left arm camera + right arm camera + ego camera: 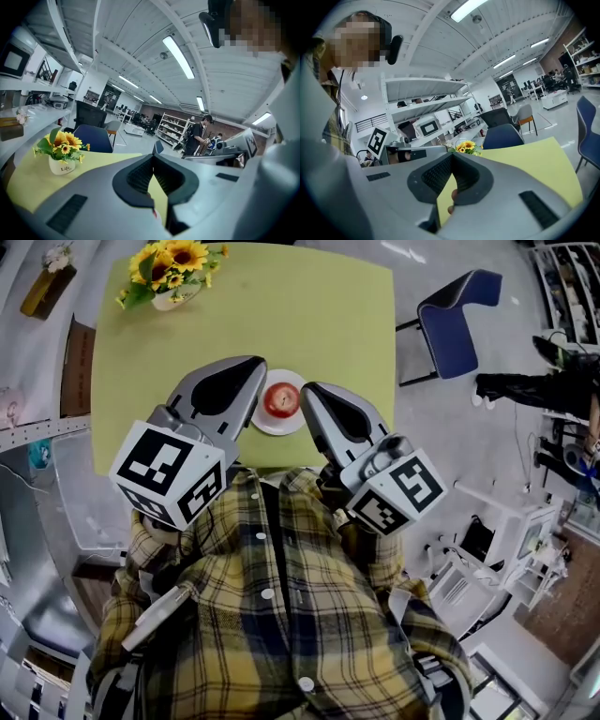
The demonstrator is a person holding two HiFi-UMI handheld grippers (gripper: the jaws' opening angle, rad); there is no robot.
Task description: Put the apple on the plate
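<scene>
A red apple [281,399] sits on a small white plate [278,424] near the front edge of the yellow-green table [309,315]. In the head view my left gripper [255,381] lies just left of the plate and my right gripper [307,395] just right of it, both held above the table's front edge. Both have their jaws closed together with nothing between them. Seen in the left gripper view, the left gripper [153,157] has its pads meeting at the tip, and only a red and white sliver shows below them. The right gripper [452,157] looks the same in its own view.
A white vase of sunflowers [169,273] stands at the table's far left corner. A blue chair [459,320] stands off the table's right side. Shelves and equipment line the room, and a person [199,136] stands far off.
</scene>
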